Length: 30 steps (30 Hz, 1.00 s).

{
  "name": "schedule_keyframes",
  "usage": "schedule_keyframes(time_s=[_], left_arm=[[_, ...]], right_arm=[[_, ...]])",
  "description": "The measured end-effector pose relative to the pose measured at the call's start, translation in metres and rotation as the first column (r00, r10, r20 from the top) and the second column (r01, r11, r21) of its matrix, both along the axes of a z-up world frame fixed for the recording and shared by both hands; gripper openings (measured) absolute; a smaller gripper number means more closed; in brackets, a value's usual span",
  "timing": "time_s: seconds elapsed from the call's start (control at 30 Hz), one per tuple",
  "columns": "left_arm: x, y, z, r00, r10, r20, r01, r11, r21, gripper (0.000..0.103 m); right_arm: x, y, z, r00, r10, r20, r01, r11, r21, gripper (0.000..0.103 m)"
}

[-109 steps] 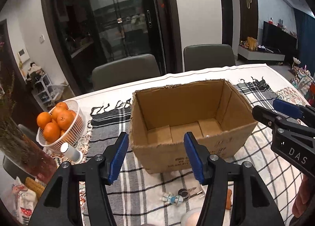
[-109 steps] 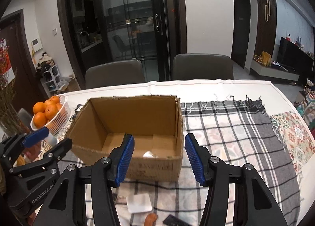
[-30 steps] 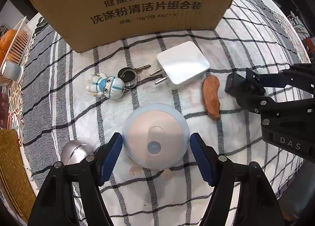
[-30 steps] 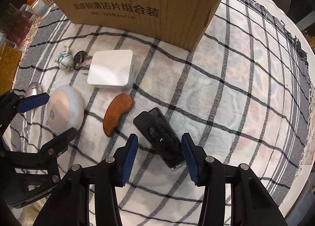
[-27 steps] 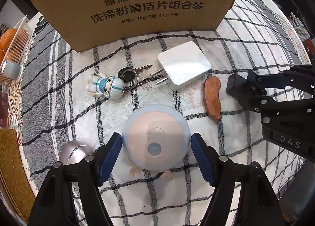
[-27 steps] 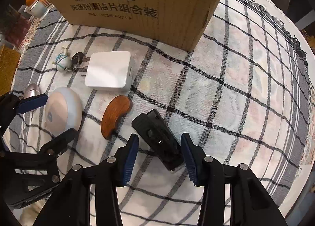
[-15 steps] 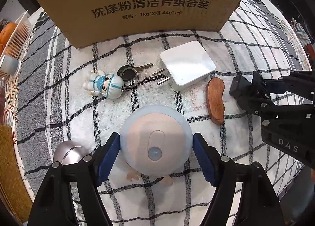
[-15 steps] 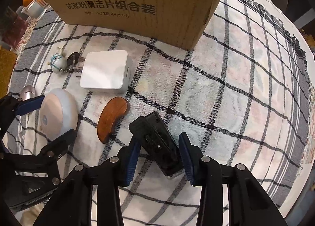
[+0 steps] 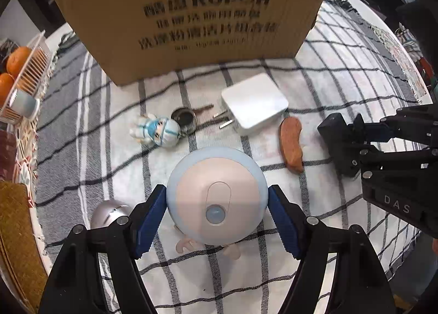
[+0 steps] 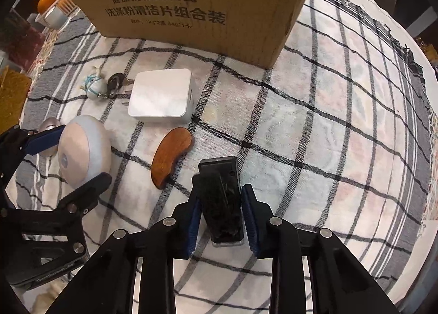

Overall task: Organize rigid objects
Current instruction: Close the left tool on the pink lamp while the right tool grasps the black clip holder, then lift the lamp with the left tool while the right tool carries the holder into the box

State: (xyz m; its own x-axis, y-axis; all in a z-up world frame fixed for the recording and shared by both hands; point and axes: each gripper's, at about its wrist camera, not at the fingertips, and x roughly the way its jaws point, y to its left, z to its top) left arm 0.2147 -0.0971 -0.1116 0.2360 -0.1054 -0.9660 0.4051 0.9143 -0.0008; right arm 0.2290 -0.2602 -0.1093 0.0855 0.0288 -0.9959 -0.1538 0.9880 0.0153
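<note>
My left gripper [image 9: 216, 215] is shut on a round pink-and-blue night light [image 9: 216, 196], also in the right wrist view [image 10: 83, 149]. My right gripper [image 10: 220, 215] is shut on a black rectangular device [image 10: 221, 199], seen from the left wrist view [image 9: 339, 147]. On the plaid cloth lie a white plug adapter [image 9: 254, 103], a brown wooden piece [image 9: 291, 144], a figurine keychain with key [image 9: 158, 129] and a silver object [image 9: 109, 212]. The cardboard box [image 9: 191, 18] stands behind them.
A white basket of oranges [image 9: 24, 67] and a small cup [image 9: 24, 106] sit at the far left. A woven mat [image 9: 16, 232] lies at the left edge. The plaid cloth [image 10: 342, 122] stretches to the right of the box.
Both grippers have closed: the left onto the round night light, the right onto the black device, which now lies straight between the fingers. Both have moved in closer.
</note>
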Motion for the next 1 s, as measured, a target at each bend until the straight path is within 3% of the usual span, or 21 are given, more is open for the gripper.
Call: schedule_keyframes(time_s=[0.67,1.0], left_arm=[[0.000,-0.005,0.054,0.990,0.005,0.144,0.002,0.999,-0.042,0.074],[0.014,0.009,0.100,0.969,0.031,0.244,-0.017,0.998,-0.063,0.074]], right_arm=[[-0.016,-0.011,0.059,0.993,-0.056,0.108,0.047,0.995,0.085,0.029],[-0.004,0.004,0.096,0.971,-0.092,0.221,0.060,0.987,0.146,0.029]])
